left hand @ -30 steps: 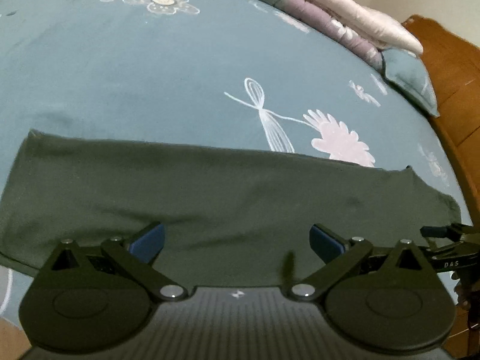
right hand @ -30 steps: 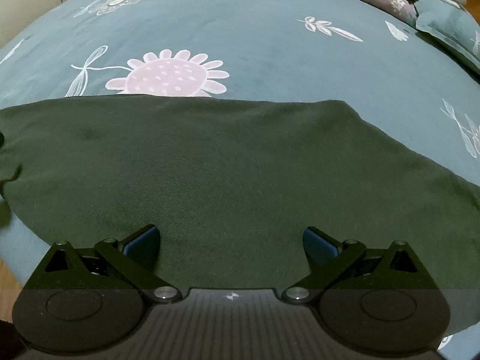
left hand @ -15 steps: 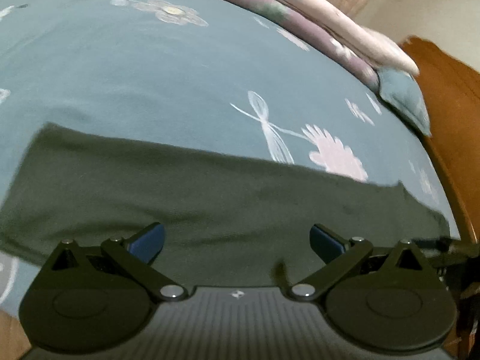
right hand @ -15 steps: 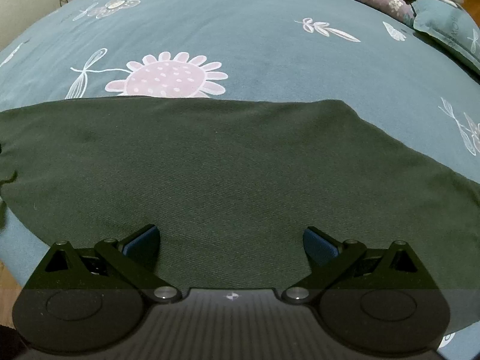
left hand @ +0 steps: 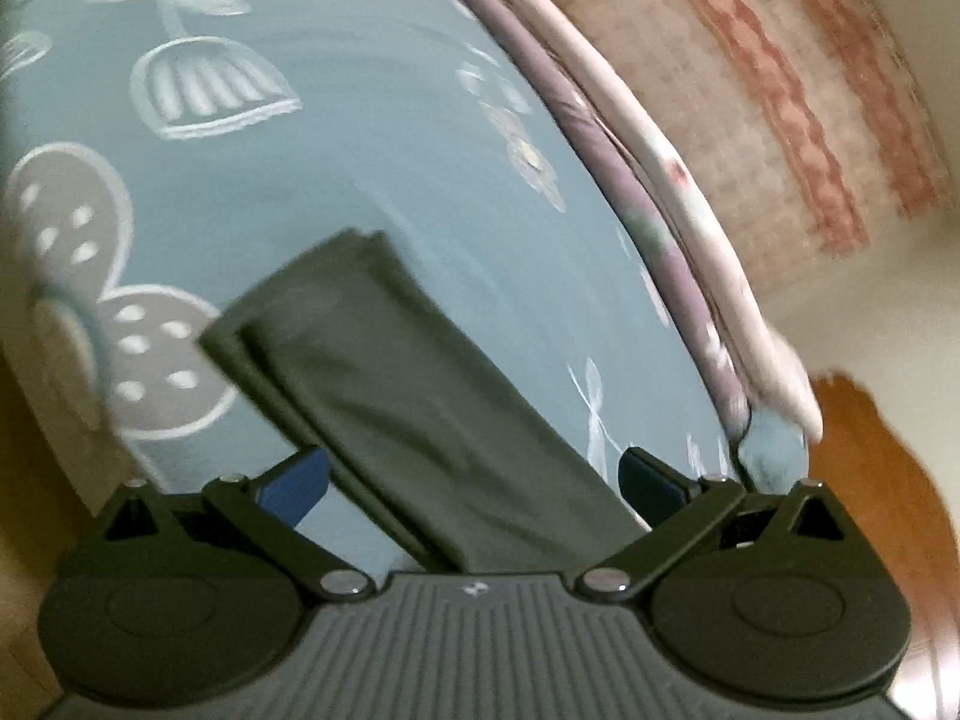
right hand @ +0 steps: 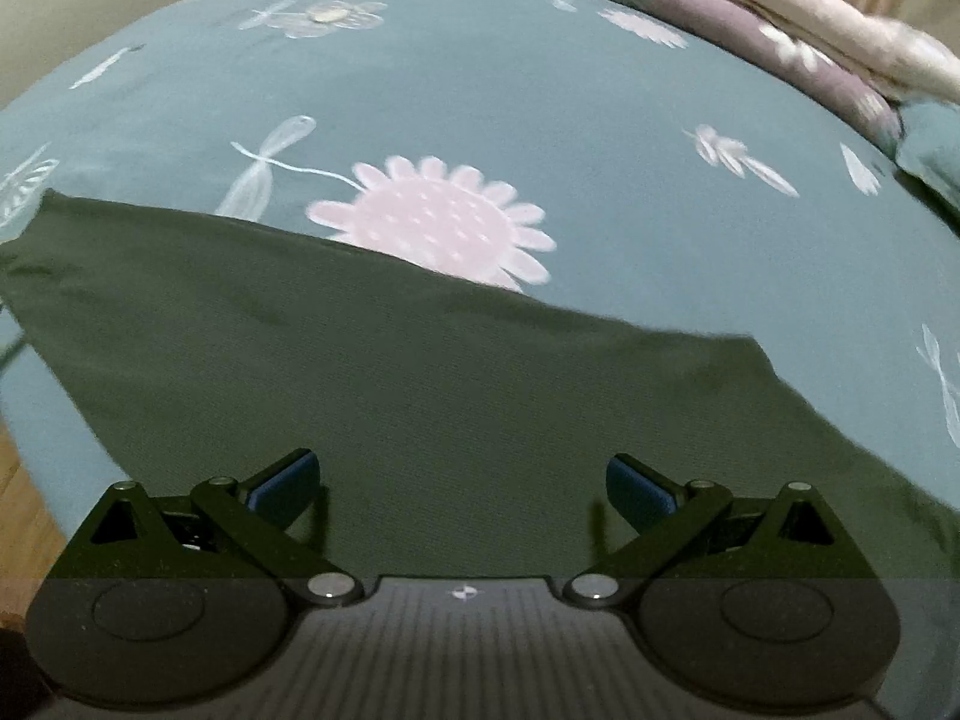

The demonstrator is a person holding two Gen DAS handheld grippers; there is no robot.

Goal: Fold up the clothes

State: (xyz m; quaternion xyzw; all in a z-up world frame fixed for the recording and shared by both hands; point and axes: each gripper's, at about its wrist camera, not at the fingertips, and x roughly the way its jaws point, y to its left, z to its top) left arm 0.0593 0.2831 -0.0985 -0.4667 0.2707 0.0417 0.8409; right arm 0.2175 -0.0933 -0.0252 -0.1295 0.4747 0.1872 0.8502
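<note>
Left gripper (left hand: 474, 477): jaws wide, empty; I've swung it end-on along the dark garment (left hand: 414, 414).
Right gripper (right hand: 462, 483): spread, empty, hovering lower centre.
Meaning: lining up the next fold.

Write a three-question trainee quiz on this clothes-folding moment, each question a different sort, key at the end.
1. True or false: the right gripper is shut on the dark green garment.
2. Multiple choice: in the right wrist view, what does the garment's far edge partly cover? A) a pillow B) the pink flower print C) a wooden board
3. Fill in: the garment lies on a teal ______ printed with flowers and dragonflies.

Key:
1. False. Its fingers stand wide apart with nothing between them; the left gripper is open too.
2. B
3. bedsheet
</note>
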